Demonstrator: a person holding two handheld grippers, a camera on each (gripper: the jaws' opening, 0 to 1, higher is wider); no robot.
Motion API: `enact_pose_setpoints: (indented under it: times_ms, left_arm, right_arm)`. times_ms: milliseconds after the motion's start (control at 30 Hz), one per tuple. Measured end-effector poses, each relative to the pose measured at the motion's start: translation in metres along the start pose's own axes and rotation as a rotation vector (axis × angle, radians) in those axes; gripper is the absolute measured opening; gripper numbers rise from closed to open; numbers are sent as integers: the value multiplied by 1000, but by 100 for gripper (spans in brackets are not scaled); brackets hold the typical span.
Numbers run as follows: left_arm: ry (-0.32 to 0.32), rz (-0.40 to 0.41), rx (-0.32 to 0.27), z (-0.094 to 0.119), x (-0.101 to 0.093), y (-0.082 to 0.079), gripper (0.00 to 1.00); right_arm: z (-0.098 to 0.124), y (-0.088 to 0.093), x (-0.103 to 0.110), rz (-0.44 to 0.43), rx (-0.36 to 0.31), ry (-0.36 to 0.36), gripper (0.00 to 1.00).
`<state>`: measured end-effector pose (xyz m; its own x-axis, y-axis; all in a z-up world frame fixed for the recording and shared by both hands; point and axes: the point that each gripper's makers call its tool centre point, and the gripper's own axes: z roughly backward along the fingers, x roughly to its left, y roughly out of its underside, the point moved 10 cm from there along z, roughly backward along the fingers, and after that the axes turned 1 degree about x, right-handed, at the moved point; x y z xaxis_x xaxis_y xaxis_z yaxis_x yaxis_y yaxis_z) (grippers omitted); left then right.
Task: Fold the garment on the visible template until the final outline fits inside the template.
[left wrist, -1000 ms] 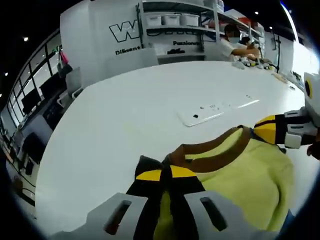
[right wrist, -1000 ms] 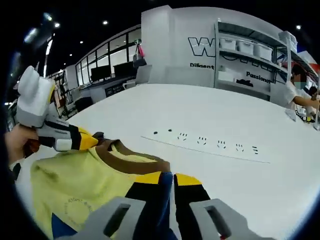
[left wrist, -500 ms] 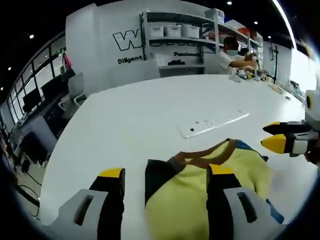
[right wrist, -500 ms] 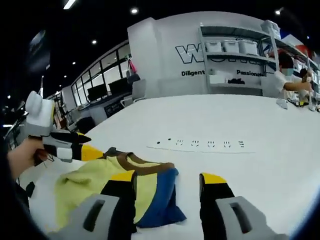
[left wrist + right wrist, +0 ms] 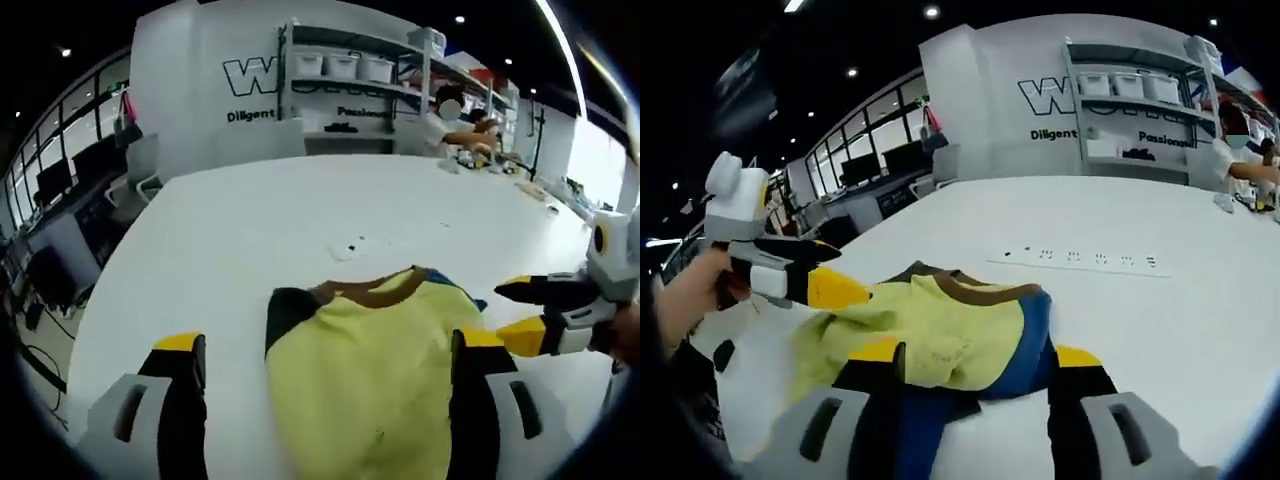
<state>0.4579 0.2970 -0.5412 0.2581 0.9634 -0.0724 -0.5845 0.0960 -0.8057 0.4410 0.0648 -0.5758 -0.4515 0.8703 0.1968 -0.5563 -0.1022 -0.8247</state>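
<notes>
Lying crumpled on smooth white table: soft yellow garment; left gripper, right gripper agape, empty.

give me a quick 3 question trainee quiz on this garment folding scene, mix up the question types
1. True or false: the left tongs are clamped on the yellow garment.
2. Multiple choice: what colour is the garment's collar band? A) brown B) red C) white
3. Fill in: in the right gripper view, the right tongs stand ____, with the garment lying between the two jaws.

Key: 1 false, both jaws stand wide apart either side of the cloth. 2 A. 3 open.
</notes>
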Motion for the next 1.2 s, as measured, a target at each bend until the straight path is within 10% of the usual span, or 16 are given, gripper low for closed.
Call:
enact_pose_setpoints:
  times_ms: [833,1200]
  left_arm:
    - [-41,-73,167,34,-31,89,99]
    - [-43,-70,215,26,-30,99,99]
  right_arm:
    - [1,48,30,-79,149,-70,32]
    - [-3,49,35,-108,172,-47,22]
